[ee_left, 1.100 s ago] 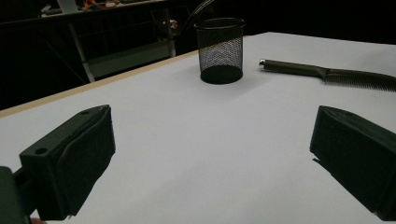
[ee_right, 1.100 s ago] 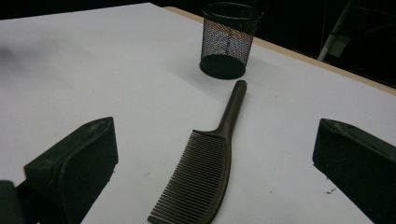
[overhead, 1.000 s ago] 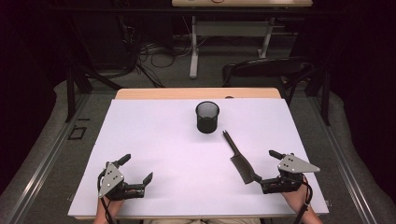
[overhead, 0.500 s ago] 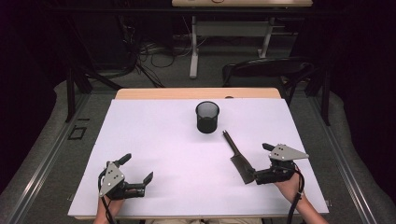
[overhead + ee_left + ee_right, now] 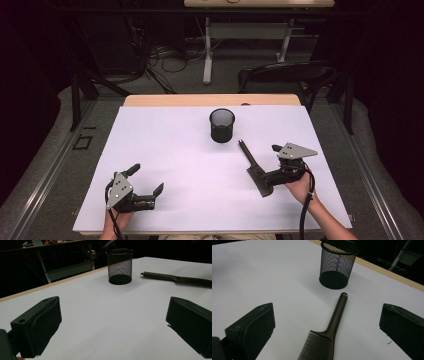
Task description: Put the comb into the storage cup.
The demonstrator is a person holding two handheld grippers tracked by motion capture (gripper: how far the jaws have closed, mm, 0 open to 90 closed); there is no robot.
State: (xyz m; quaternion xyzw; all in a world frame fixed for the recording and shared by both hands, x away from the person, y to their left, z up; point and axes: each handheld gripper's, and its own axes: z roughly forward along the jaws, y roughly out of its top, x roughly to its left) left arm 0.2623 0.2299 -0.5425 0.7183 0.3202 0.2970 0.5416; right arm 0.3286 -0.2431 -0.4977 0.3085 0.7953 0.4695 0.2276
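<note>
Two tools show in the high view: the left tool [image 5: 146, 186] rests spread, well apart from the comb [image 5: 255, 167] beside the spread right tool [image 5: 274, 163]. Left gripper view: the mesh cup [image 5: 120, 266] looks empty. Right gripper view: the comb [image 5: 329, 332] seems light, stiff, slick; grip its handle.

Table [image 5: 165, 145] brightly lit from above, surroundings dark; soft shadows, slight blur.
</note>
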